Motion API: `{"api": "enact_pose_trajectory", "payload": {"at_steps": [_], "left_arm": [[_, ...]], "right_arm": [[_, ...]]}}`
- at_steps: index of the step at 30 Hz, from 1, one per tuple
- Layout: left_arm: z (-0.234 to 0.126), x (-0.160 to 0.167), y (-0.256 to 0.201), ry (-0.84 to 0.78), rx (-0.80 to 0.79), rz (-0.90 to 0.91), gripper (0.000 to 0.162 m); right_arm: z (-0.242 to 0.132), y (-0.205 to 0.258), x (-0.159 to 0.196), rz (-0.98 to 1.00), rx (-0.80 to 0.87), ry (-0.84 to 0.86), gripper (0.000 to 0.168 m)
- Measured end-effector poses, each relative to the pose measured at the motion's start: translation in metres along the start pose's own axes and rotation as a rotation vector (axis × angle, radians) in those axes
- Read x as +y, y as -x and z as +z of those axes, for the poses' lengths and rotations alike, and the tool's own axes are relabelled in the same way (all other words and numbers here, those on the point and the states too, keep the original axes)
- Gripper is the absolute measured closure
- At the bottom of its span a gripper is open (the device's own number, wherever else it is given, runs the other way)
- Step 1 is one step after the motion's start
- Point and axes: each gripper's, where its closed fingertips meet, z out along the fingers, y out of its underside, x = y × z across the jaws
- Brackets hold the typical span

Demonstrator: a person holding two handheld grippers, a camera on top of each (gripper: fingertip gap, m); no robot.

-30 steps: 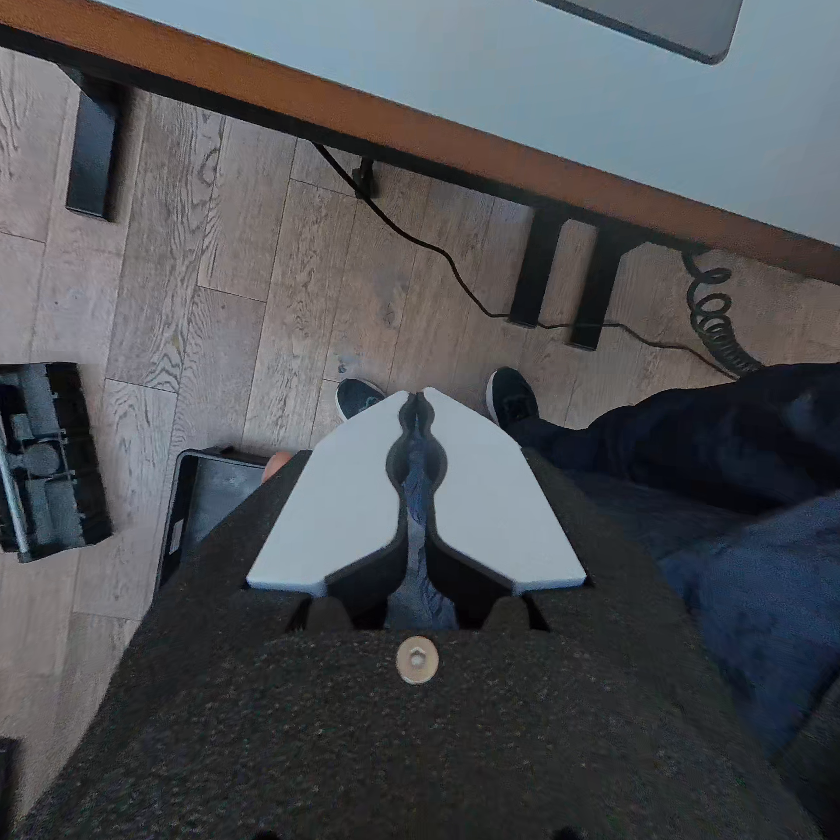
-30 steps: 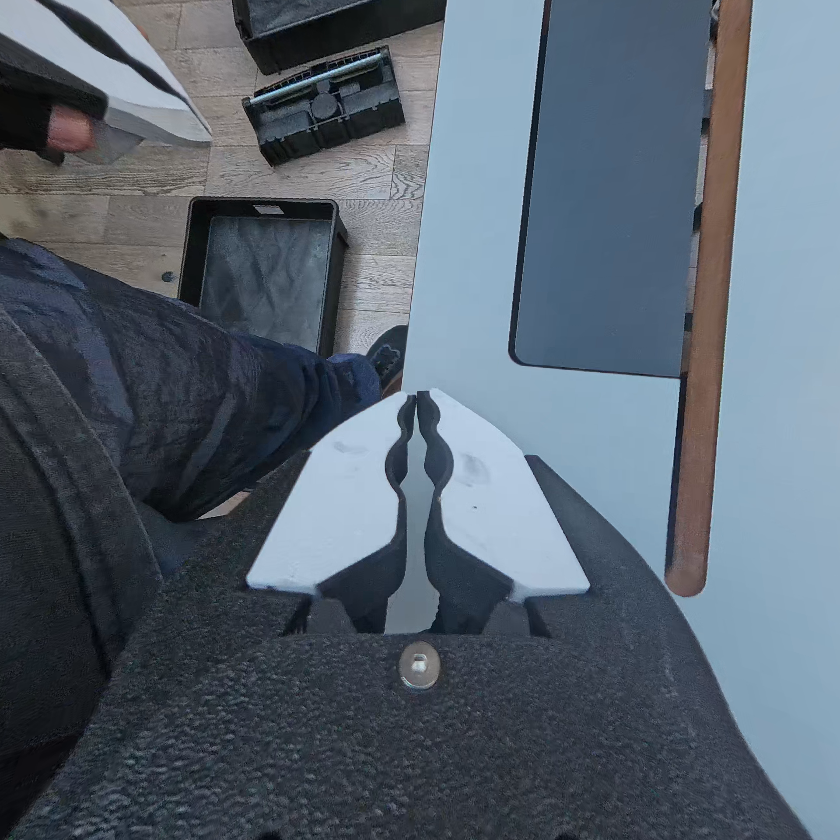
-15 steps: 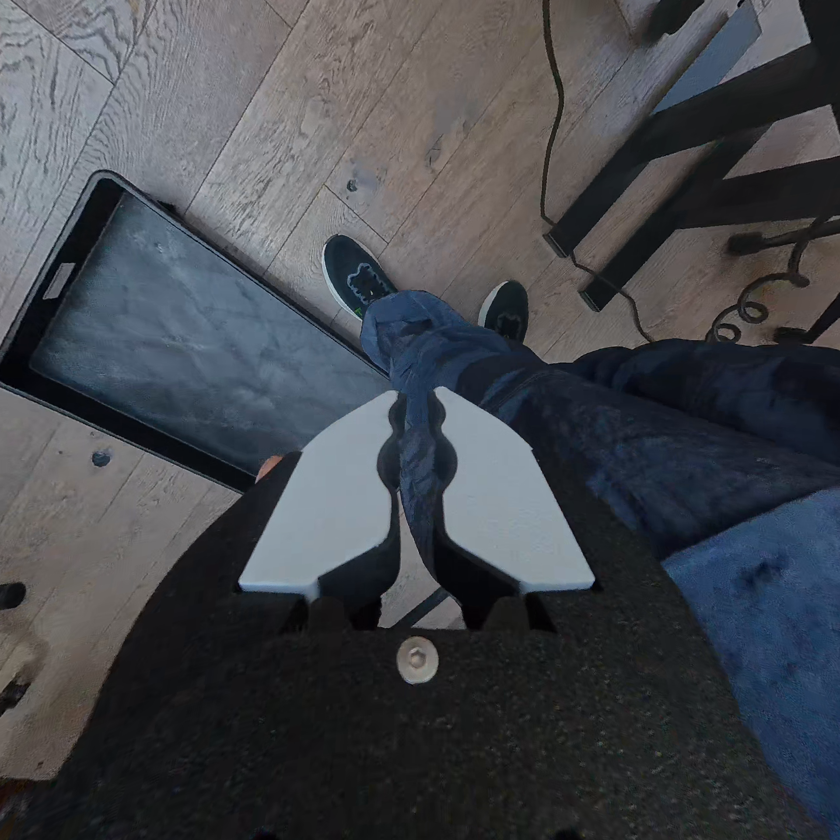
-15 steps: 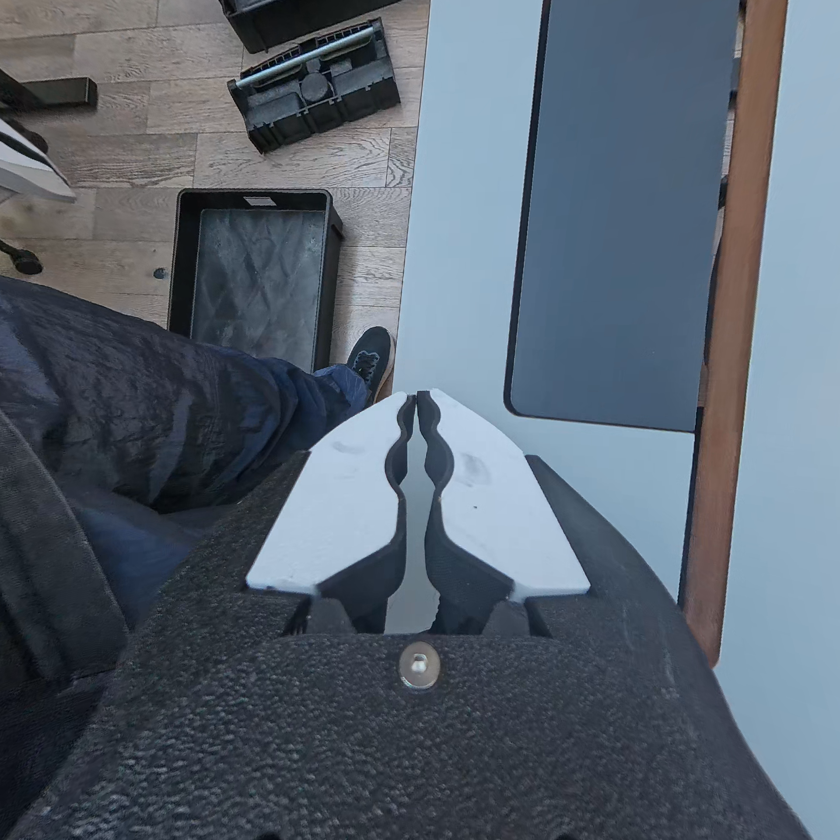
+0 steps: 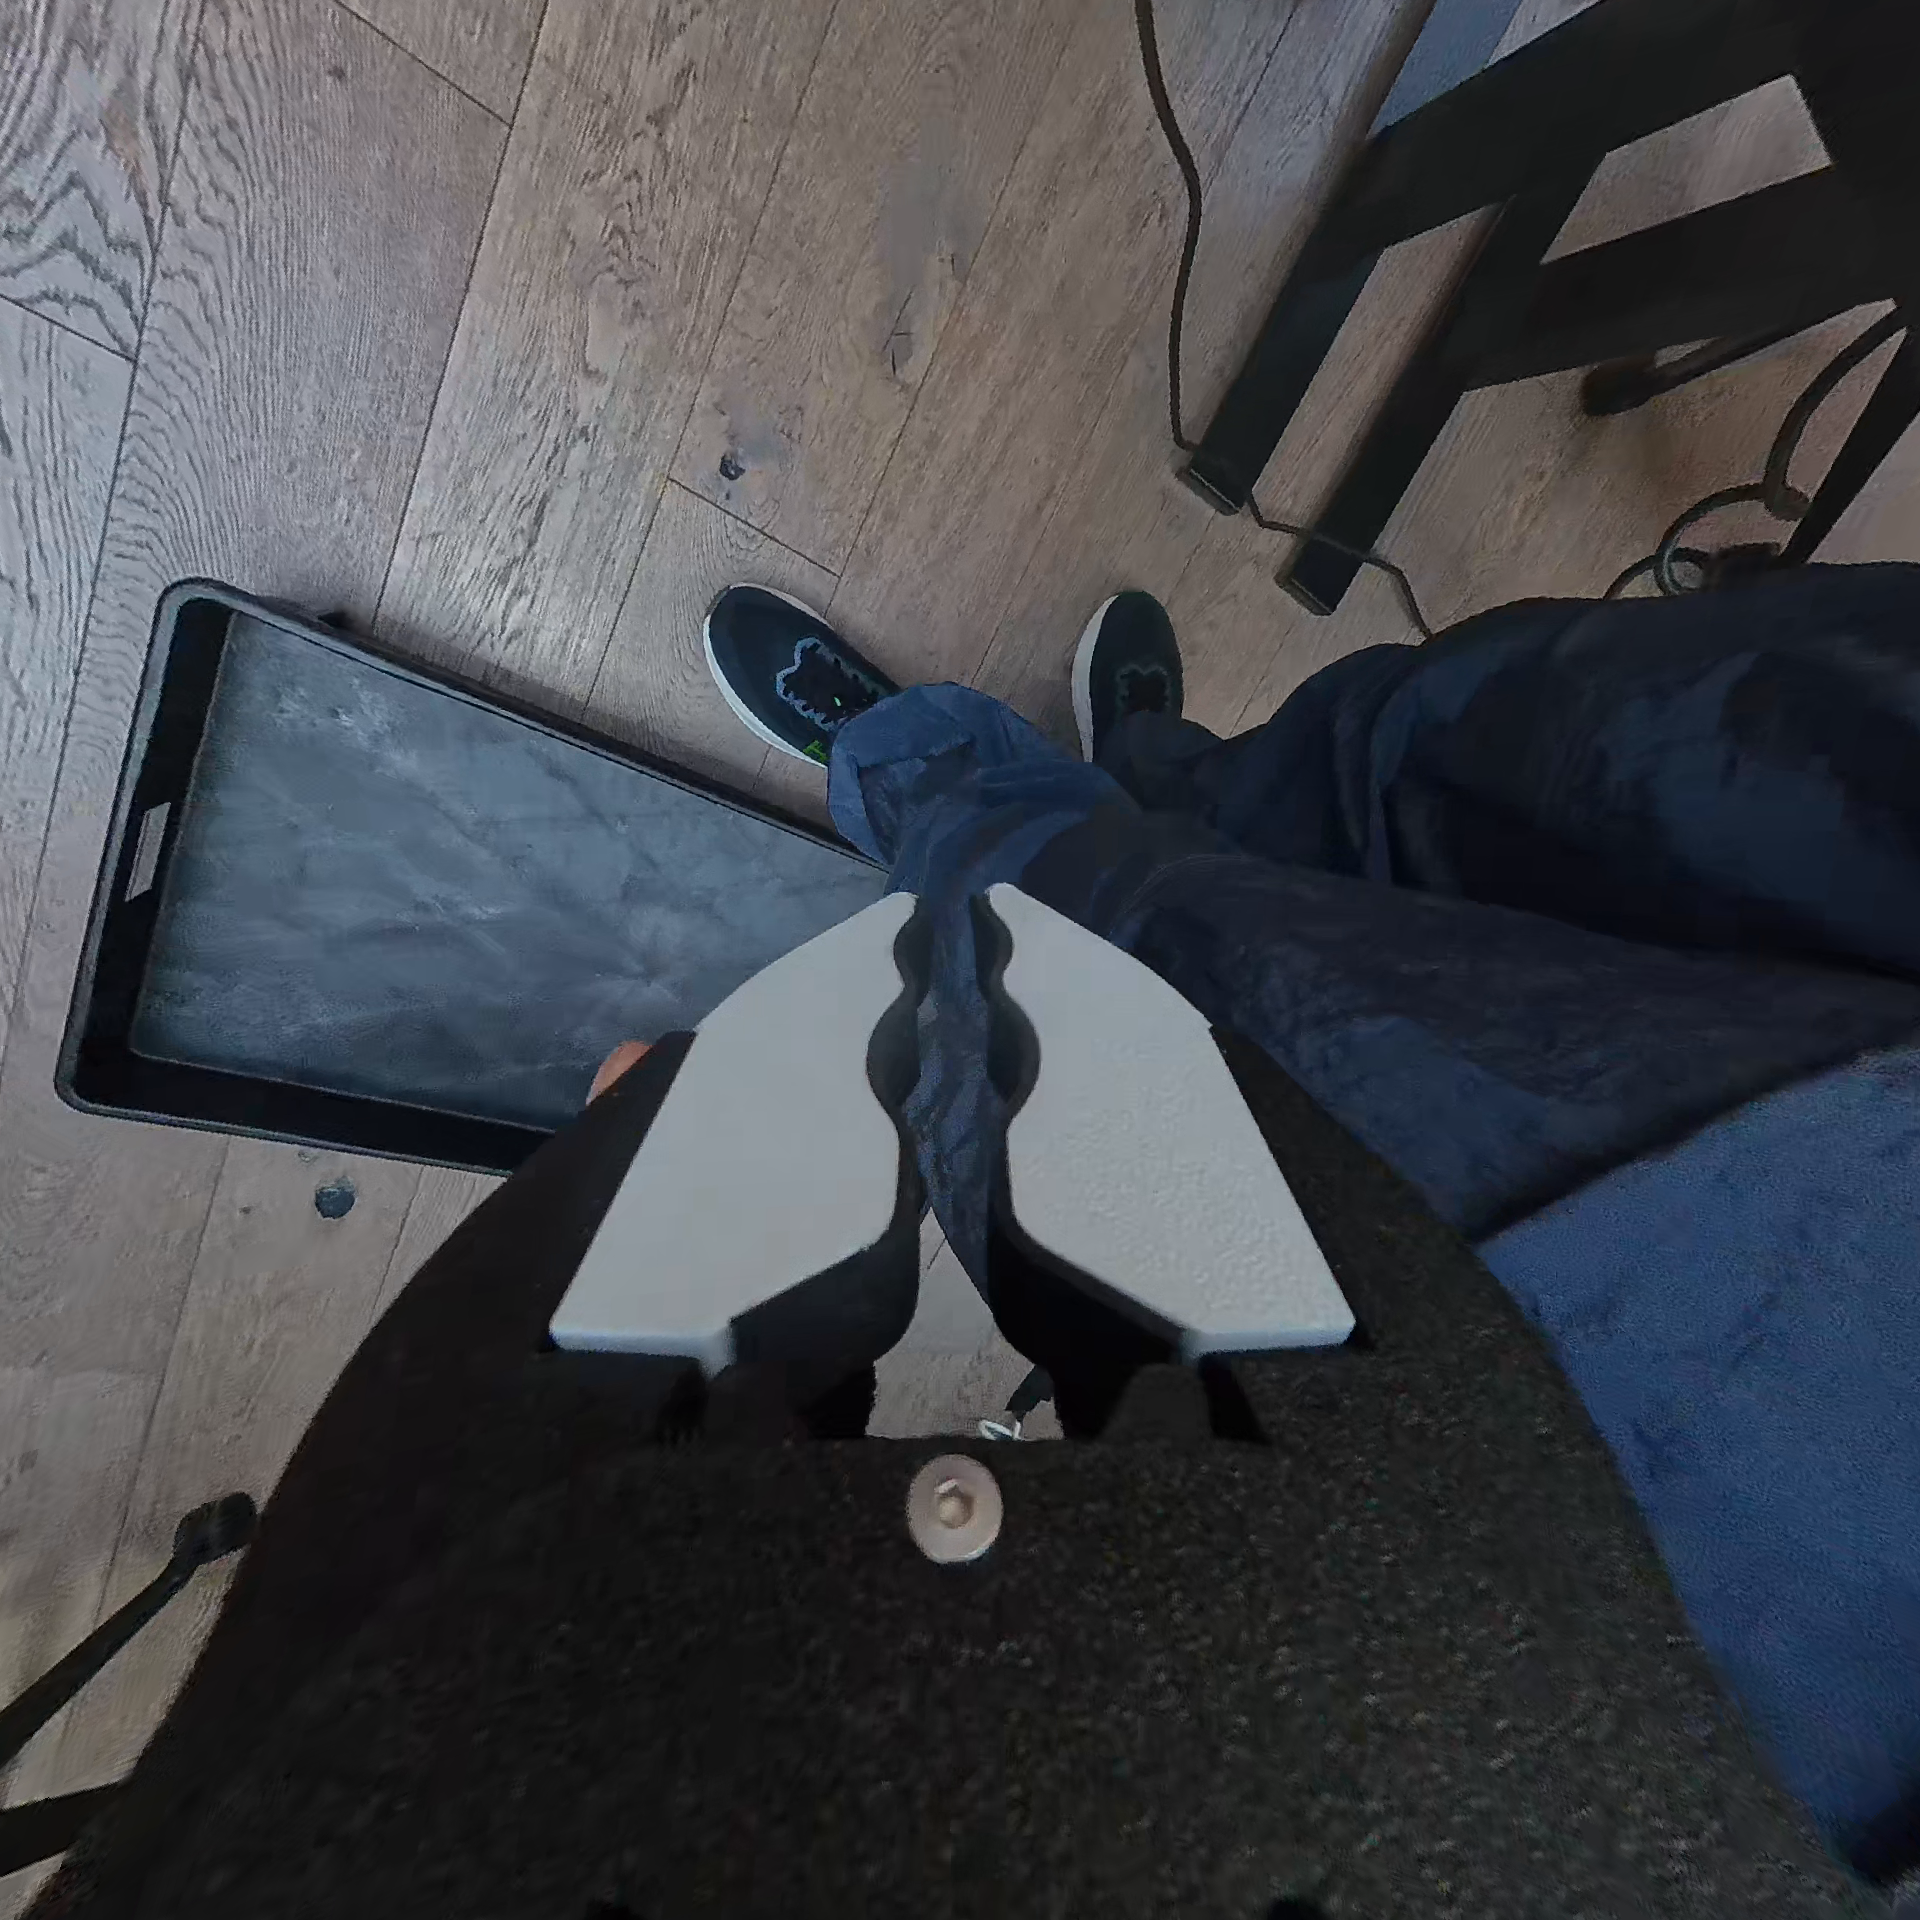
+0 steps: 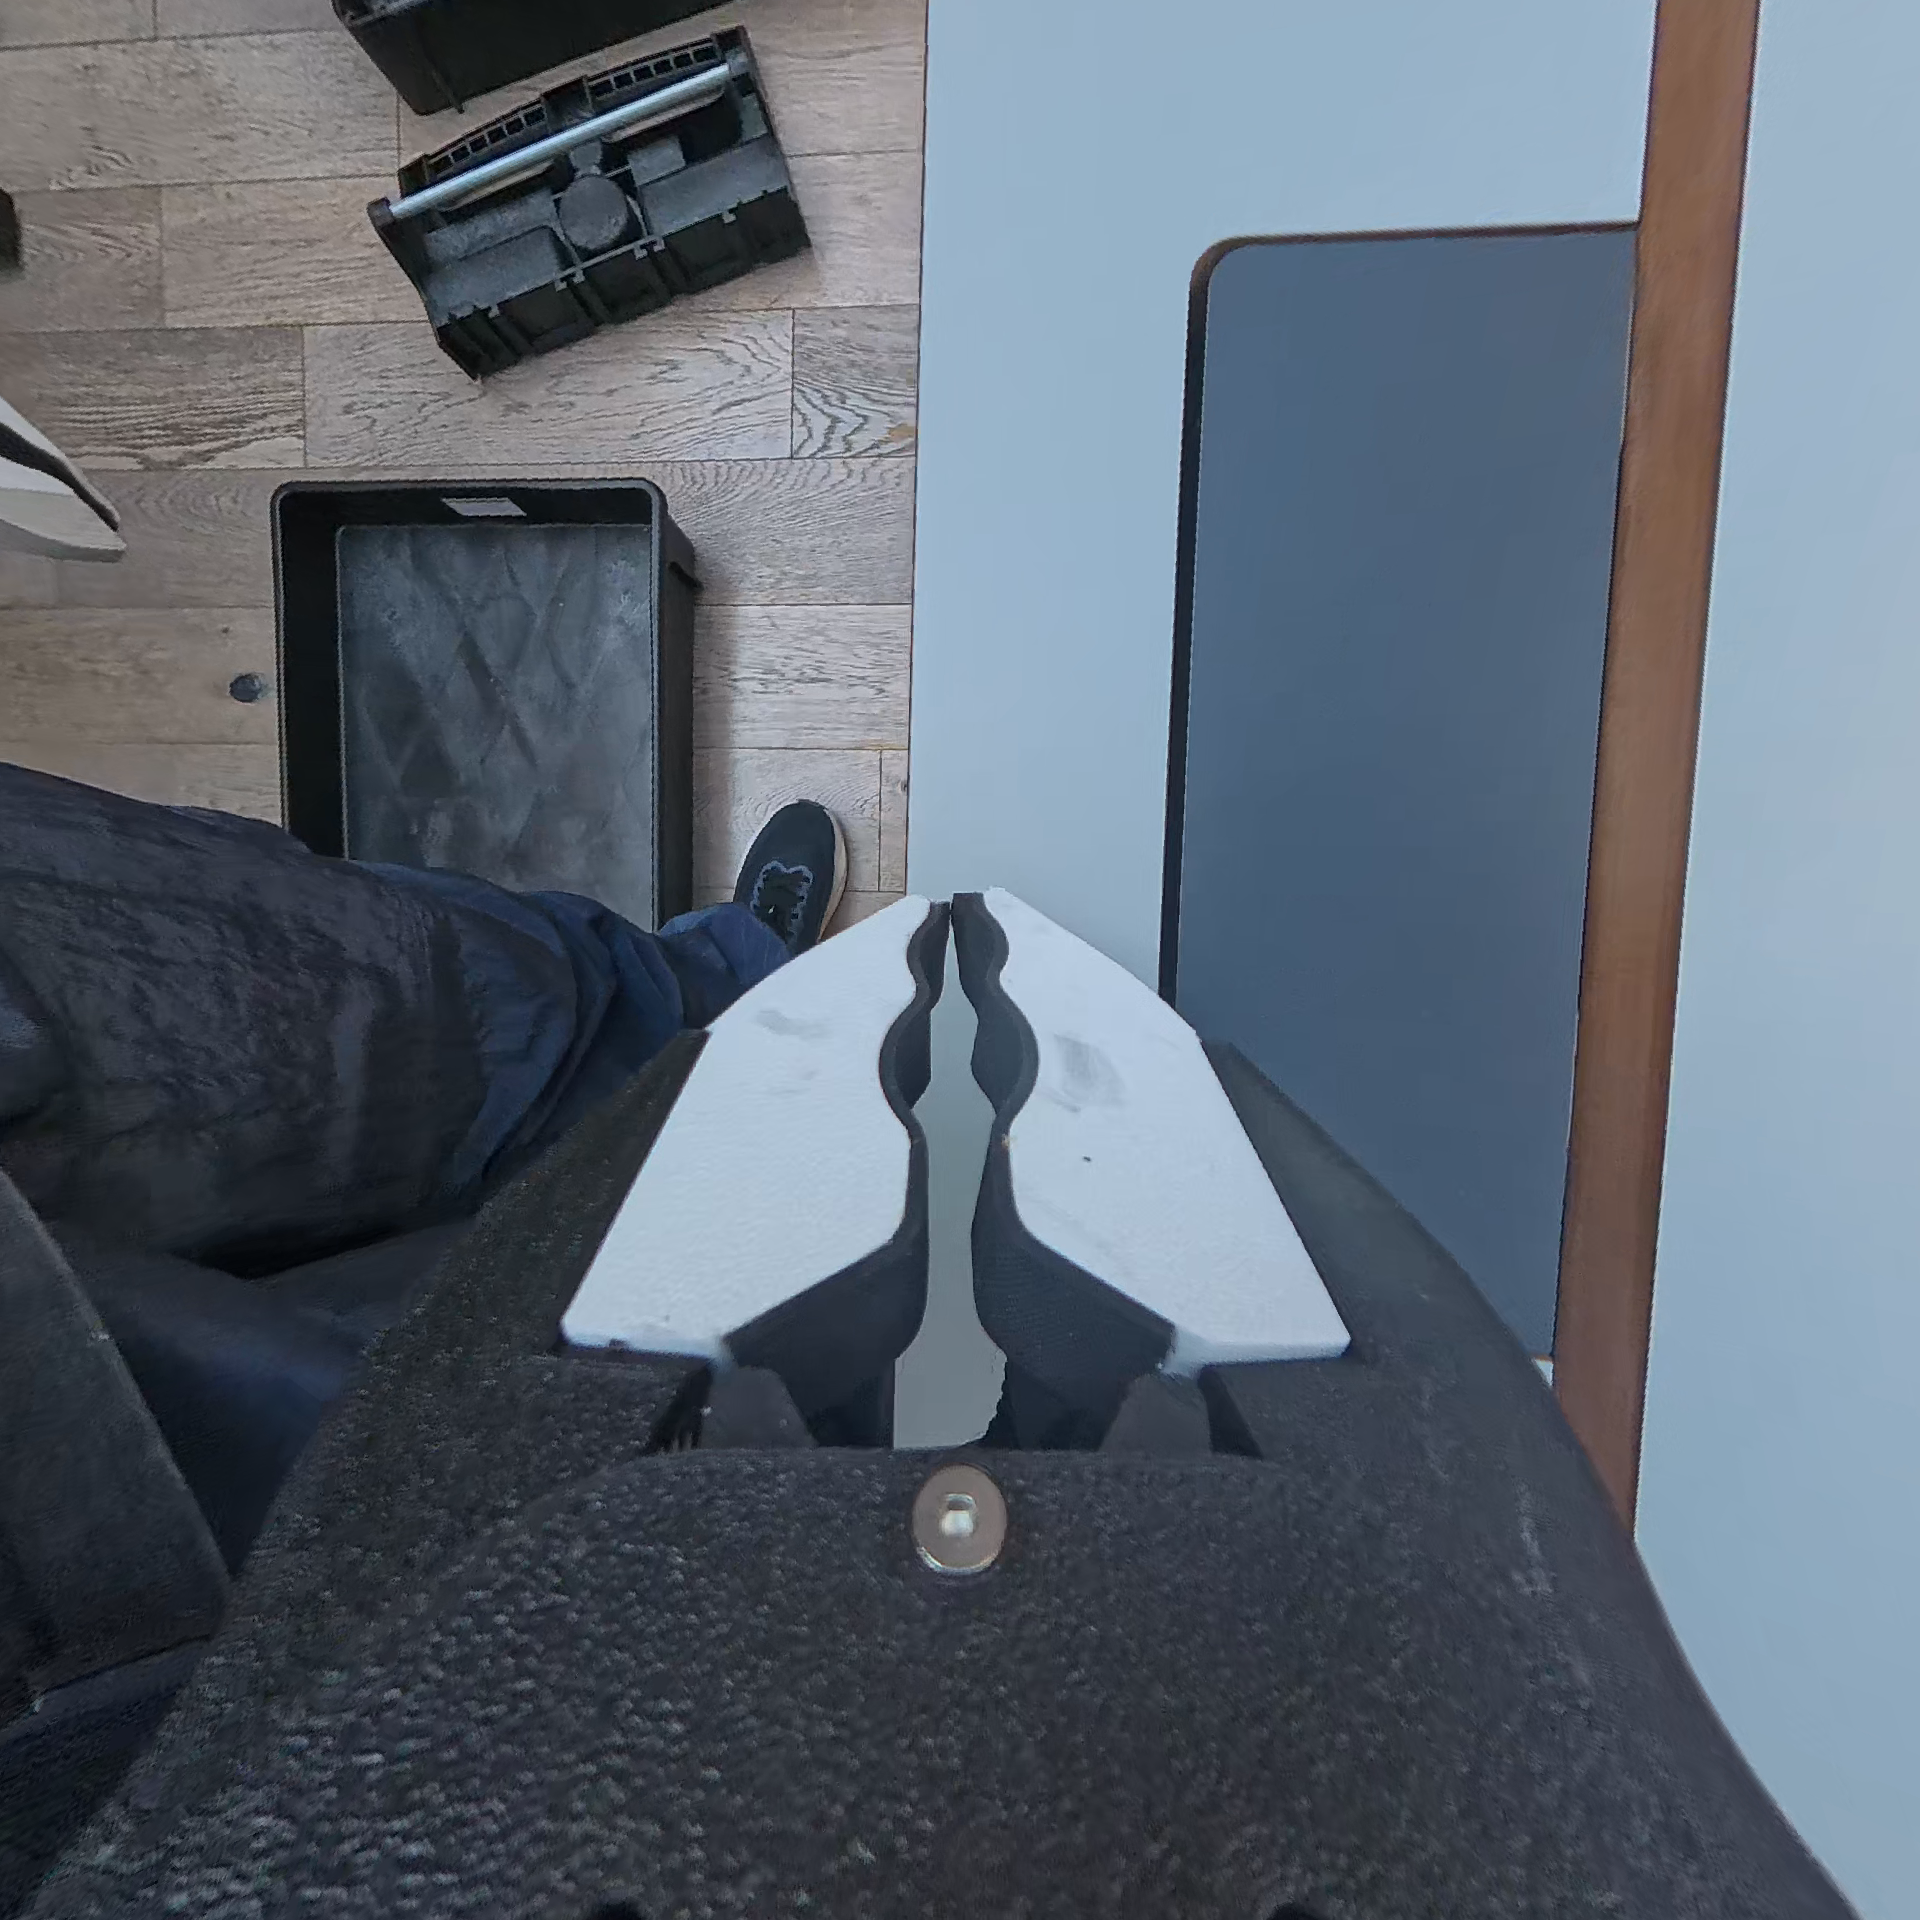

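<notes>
Two claws: the left claw [image 5: 948, 909] pinches one piece of dark blue cloth [image 5: 940, 790], the right claw [image 6: 951, 904] nothing. Ahead of the left claw, two black shoes [image 5: 795, 670] and one cable [image 5: 1179, 260]; to its left, one black tray [image 5: 416, 904]. Ahead-left of the right claw, one compartmented black case [image 6: 592, 218]; to its right, one dark mat [image 6: 1392, 727] on the counter [image 6: 1049, 416].

Your left gripper [image 5: 948, 914] has matt, grainy pale plastic fingers [image 5: 769, 1132] and a rough black body, and between them sits a thin, sheer navy cloth [image 5: 951, 862]. Below you lies a wooden floor [image 5: 520, 312] with clear grain and a black plastic tray [image 5: 114, 831], dull and scuffed inside. By your right gripper [image 6: 951, 909] the table top [image 6: 1039, 416] looks smooth and matt with a wood edge [image 6: 1662, 727].
</notes>
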Motion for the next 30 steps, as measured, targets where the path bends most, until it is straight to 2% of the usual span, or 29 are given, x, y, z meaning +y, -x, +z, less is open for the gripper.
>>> {"api": "enact_pose_trajectory", "payload": {"at_steps": [5, 9, 14, 23, 26, 30], "left_arm": [[-0.011, -0.021, 0.026, -0.004, -0.001, 0.098, 0.154], [-0.024, -0.020, 0.054, -0.024, -0.015, 0.074, 0.155], [-0.035, 0.007, 0.083, -0.050, 0.002, -0.094, 0.155], [-0.029, 0.097, 0.092, 0.006, 0.013, -0.365, 0.155], [-0.029, 0.107, 0.091, 0.011, 0.006, -0.411, 0.155], [-0.034, 0.094, 0.098, 0.000, 0.000, -0.487, 0.155]], "right_arm": [[0.009, -0.001, -0.033, 0.035, 0.053, -0.031, 0.166], [0.017, -0.002, -0.058, 0.029, 0.062, -0.043, 0.166], [0.035, -0.003, -0.095, -0.024, 0.049, -0.043, 0.166], [0.075, -0.001, -0.151, -0.128, 0.049, -0.005, 0.167], [0.092, -0.003, -0.166, -0.141, 0.027, -0.003, 0.167], [0.114, -0.011, -0.199, -0.160, -0.001, -0.013, 0.167]]}}
